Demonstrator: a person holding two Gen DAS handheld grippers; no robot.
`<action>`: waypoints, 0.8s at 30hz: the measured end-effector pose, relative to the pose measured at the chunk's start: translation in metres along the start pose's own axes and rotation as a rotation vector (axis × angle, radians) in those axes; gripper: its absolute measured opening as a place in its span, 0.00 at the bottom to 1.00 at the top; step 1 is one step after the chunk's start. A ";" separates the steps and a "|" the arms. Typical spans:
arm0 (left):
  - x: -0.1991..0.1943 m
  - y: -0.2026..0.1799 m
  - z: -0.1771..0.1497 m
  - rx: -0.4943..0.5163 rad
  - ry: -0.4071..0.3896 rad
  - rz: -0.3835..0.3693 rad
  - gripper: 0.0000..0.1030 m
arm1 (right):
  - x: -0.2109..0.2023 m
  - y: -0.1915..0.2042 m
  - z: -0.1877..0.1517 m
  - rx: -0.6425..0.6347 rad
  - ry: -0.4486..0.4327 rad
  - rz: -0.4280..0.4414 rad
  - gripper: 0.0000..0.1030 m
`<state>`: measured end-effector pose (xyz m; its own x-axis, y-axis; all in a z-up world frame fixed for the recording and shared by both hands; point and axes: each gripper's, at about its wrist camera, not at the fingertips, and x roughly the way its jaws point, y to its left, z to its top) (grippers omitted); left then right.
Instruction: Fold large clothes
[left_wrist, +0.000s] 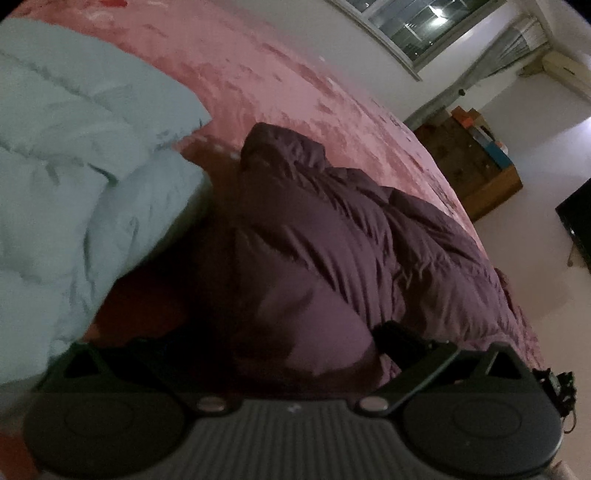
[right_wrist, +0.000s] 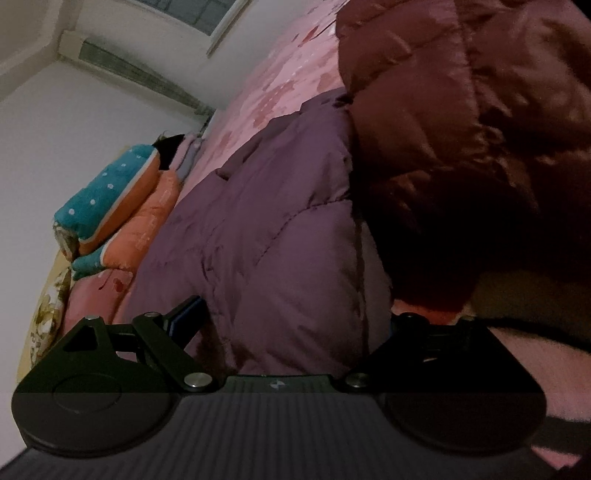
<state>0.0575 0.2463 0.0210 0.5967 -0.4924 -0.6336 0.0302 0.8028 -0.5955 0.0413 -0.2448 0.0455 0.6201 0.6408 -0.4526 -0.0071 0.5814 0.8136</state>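
A purple quilted down jacket (left_wrist: 332, 236) lies spread on the pink bed sheet (left_wrist: 295, 85). My left gripper (left_wrist: 273, 339) stands open at the jacket's near edge, and a bulge of purple fabric fills the gap between its fingers. In the right wrist view the same purple jacket (right_wrist: 280, 229) fills the wide gap of my right gripper (right_wrist: 295, 317), which is also open. A dark red puffy jacket (right_wrist: 461, 129) lies against the purple one on its right. A pale mint puffy jacket (left_wrist: 74, 166) lies to the purple jacket's left.
Folded teal and orange bedding (right_wrist: 110, 199) is stacked at the bed's far end by the wall. A wooden cabinet (left_wrist: 476, 162) with boxes stands beyond the bed under a window (left_wrist: 406, 22). A dark screen (left_wrist: 580, 221) sits at the right edge.
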 end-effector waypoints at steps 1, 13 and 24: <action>0.001 0.001 0.001 -0.010 0.004 -0.008 0.99 | 0.002 0.000 0.000 -0.004 0.001 0.001 1.00; 0.016 0.001 0.004 -0.047 -0.003 -0.120 0.98 | 0.010 0.002 0.004 -0.050 -0.008 -0.025 1.00; 0.003 -0.002 -0.018 -0.164 -0.098 -0.171 0.68 | 0.002 0.036 -0.008 -0.122 -0.086 -0.145 0.86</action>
<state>0.0453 0.2370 0.0115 0.6694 -0.5752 -0.4702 0.0123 0.6414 -0.7671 0.0363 -0.2184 0.0710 0.6864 0.5034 -0.5248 -0.0045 0.7246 0.6891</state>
